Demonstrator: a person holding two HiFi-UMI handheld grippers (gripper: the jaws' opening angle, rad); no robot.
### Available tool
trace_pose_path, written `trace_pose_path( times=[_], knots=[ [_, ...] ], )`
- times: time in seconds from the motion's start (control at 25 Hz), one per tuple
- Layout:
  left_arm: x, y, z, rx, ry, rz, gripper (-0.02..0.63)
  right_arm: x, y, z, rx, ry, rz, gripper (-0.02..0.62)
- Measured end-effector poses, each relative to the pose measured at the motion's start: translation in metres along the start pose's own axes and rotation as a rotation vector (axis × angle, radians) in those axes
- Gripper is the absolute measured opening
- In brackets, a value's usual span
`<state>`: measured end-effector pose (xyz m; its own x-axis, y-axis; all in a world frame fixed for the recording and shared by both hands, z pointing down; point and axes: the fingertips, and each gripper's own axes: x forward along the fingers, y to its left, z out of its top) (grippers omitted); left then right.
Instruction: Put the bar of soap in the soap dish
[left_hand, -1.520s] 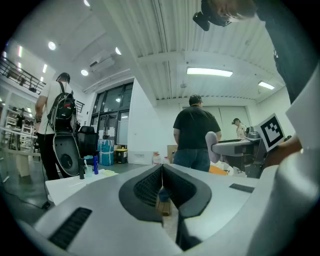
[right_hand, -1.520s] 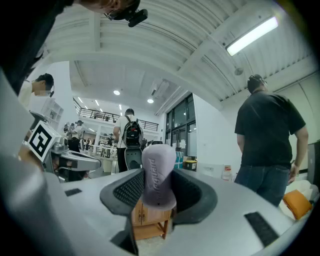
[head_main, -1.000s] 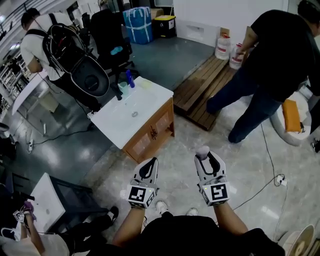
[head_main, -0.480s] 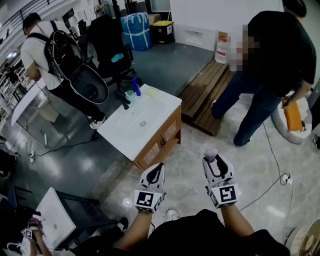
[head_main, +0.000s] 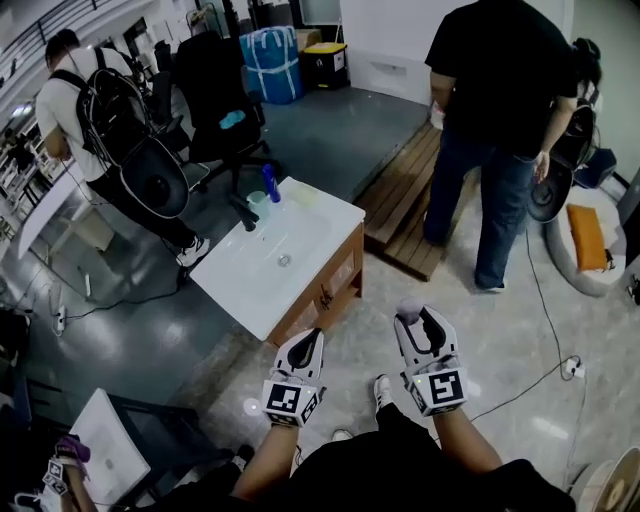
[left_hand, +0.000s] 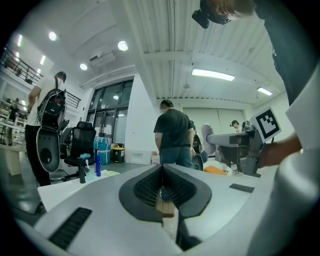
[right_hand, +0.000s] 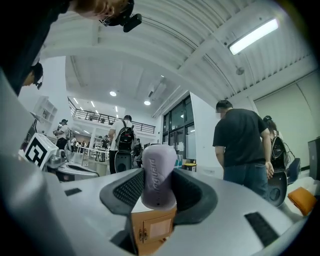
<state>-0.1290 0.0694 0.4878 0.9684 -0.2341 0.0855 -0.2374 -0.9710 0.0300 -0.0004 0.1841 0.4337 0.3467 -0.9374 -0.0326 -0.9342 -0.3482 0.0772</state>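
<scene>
Soap bar (right_hand: 159, 176), pale purple, stands upright, clamped between the jaws of the right tongs (head_main: 412, 318) at the lower centre-right of the head view. The left tongs (head_main: 306, 342) just beside them have their jaws pressed together. Both hang over the tiled floor (head_main: 520, 340), apart from the white bench (head_main: 235, 285) at centre, where a blue bottle (head_main: 268, 183) stands at the far edge.
</scene>
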Motion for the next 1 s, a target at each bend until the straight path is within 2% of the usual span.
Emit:
trace_pose_path(
  times=[0.28,0.6,1.0],
  knots=[
    [0.057,0.024,0.013,0.013,-0.009,0.051,0.021,0.052,-0.041,-0.007,-0.012,-0.008,0.029,0.187],
    [0.117,0.032,0.017,0.028,0.022,0.075,0.021,0.098,-0.09,-0.018,0.01,-0.004,0.067,0.187],
    [0.156,0.037,0.028,0.045,0.02,0.16,0.021,0.135,-0.119,-0.03,0.064,0.006,0.149,0.187]
  ],
)
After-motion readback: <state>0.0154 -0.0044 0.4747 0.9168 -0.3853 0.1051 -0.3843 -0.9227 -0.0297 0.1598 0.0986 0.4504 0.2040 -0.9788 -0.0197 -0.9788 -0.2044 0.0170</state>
